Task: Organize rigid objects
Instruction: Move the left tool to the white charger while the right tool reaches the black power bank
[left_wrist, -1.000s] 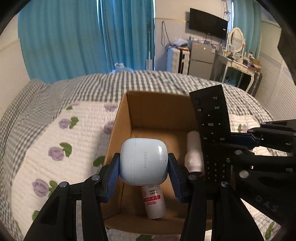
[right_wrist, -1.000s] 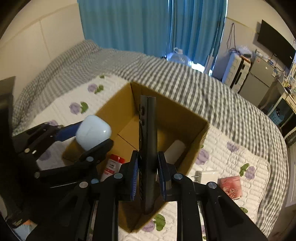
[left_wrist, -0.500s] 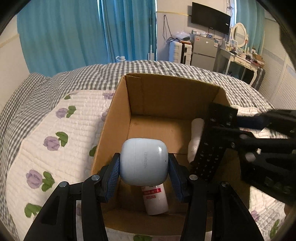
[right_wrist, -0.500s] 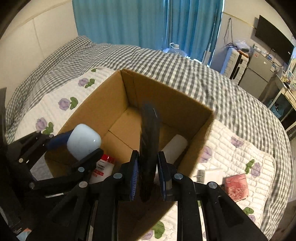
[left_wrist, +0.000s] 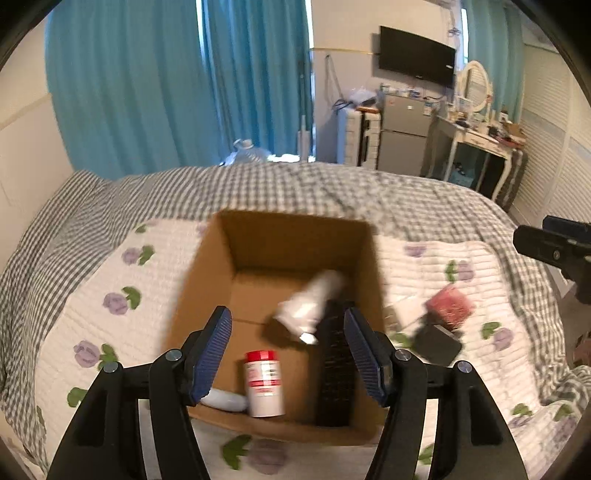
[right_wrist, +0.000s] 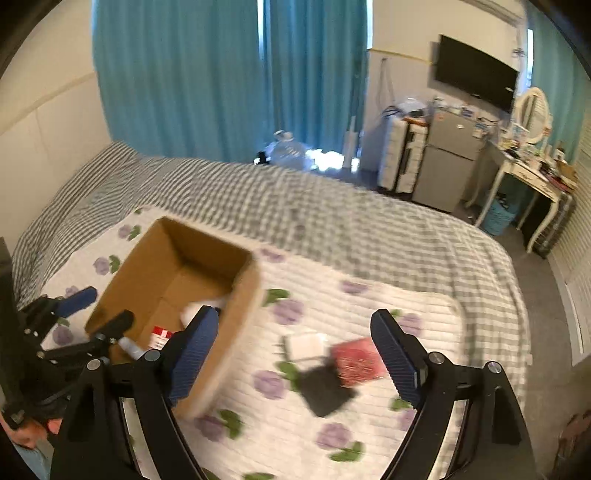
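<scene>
Both tools are now hanging empty, where a second ago the left one was pinching the white earbud case and the right one was gripping the black remote edge-on over the box. The left tool (left_wrist: 288, 354) is hovering spread wide above the near end of the cardboard box (left_wrist: 207, 280), and the right tool (right_wrist: 293, 354) is swinging, equally spread, out over the quilt to the box's right.

Inside the box four things are lying: the earbud case (left_wrist: 226, 400) tucked in the near left corner, the red-capped bottle (left_wrist: 264, 384) beside it, the white tube (left_wrist: 312, 301) slanting across the middle, and the remote (left_wrist: 335, 373) stretched along the right wall. So the sorting looks well advanced, judging by how things lie.

Three items are still waiting on the flowered quilt (right_wrist: 369, 295), all outside the box: a white square block (right_wrist: 306, 345), a red packet (right_wrist: 356, 356) touching or just beside it, and a black flat thing (right_wrist: 325, 391) near both. The right tool is framing them, so one of these is probably next.

Motion blur is smearing both views, so the black item's identity is staying unclear, and the left finger is covering most of the earbud case. The box's near wall is also hiding part of its floor in the right view.
</scene>
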